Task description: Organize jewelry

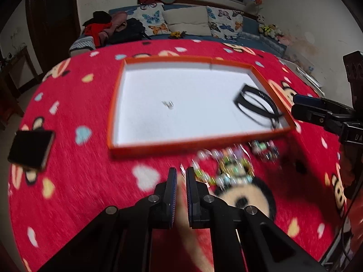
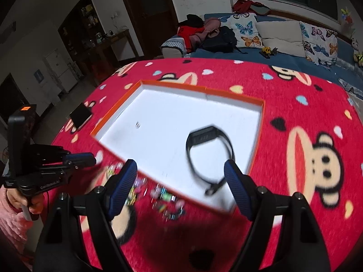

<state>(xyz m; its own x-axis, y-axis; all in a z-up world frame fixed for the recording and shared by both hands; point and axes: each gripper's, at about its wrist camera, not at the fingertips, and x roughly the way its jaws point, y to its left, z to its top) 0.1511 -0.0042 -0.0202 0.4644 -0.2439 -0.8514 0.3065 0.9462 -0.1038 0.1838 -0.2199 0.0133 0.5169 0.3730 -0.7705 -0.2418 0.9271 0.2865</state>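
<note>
An orange-rimmed tray (image 1: 192,142) with a white floor lies on the red cartoon cloth; it also shows in the right wrist view (image 2: 199,89). A black wristband (image 1: 256,106) lies in the tray's right part, also seen in the right wrist view (image 2: 208,153). A small silver earring (image 1: 168,104) lies near the tray's middle (image 2: 137,125). Blurred colourful bead bracelets (image 1: 229,167) lie on the cloth in front of the tray (image 2: 165,200). My left gripper (image 1: 181,174) is nearly shut and empty, just left of the beads. My right gripper (image 2: 181,170) is open and empty above the tray's near edge.
A black phone (image 1: 31,148) lies on the cloth at the left, also in the right wrist view (image 2: 80,115). Behind the table is a blue sofa (image 1: 249,36) with butterfly cushions, clothes and toys. A dark cabinet (image 2: 86,22) stands at the far left.
</note>
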